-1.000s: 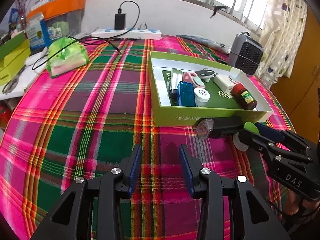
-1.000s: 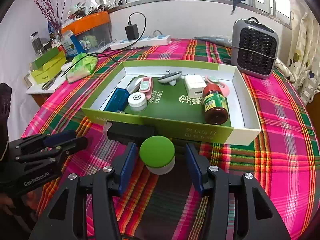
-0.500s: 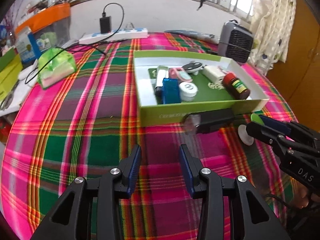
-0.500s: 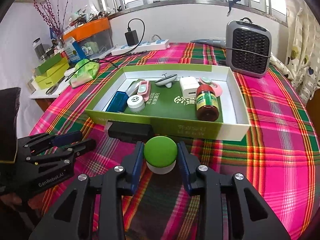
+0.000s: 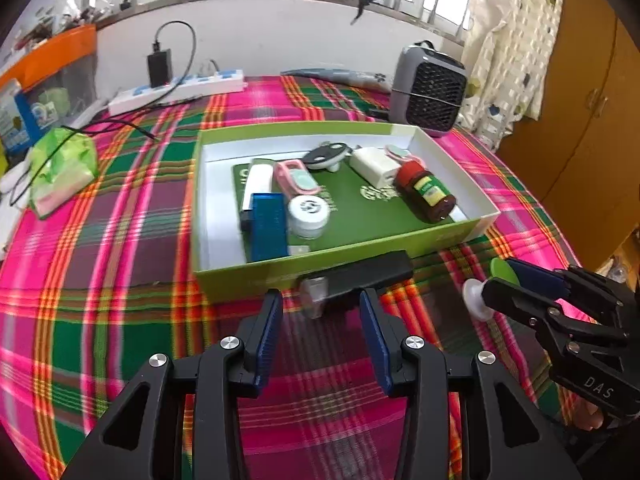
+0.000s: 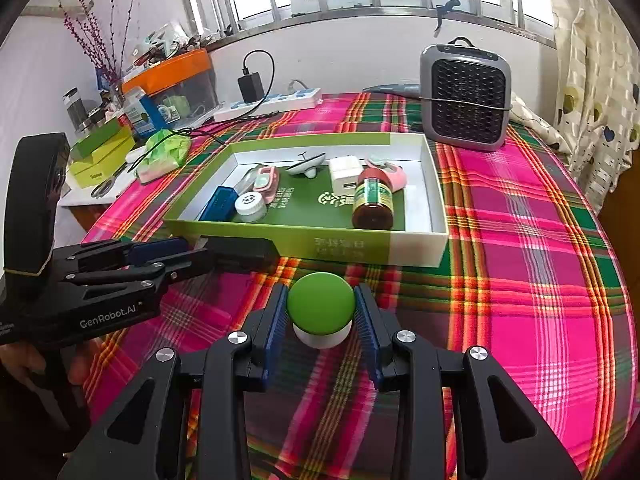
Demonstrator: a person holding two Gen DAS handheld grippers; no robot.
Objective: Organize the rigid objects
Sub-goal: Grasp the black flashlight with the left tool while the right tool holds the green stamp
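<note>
A green-and-white box (image 5: 452, 236) (image 6: 436, 184) sits on the plaid table and holds a brown bottle (image 5: 426, 190) (image 6: 372, 200), a blue case (image 5: 268, 224), a white jar (image 5: 309, 216), a white charger (image 5: 374, 166) and other small items. A black bar-shaped object (image 5: 372, 272) (image 6: 244, 250) lies against the box's near wall. My left gripper (image 5: 320, 320) is open, just short of the bar's clear end. My right gripper (image 6: 321, 316) is shut on a green-capped white jar (image 6: 322, 312), held in front of the box; it also shows in the left wrist view (image 5: 486, 292).
A grey heater (image 6: 466, 98) stands behind the box. A power strip (image 5: 176, 88) with charger and cable lies at the back. A green bag (image 5: 60, 168) lies left. Boxes and an orange-lidded bin (image 6: 172, 80) stand past the table's left edge.
My right gripper closed on the green-capped jar and lifted it slightly. My left gripper moved right and forward, up to the black bar by the box.
</note>
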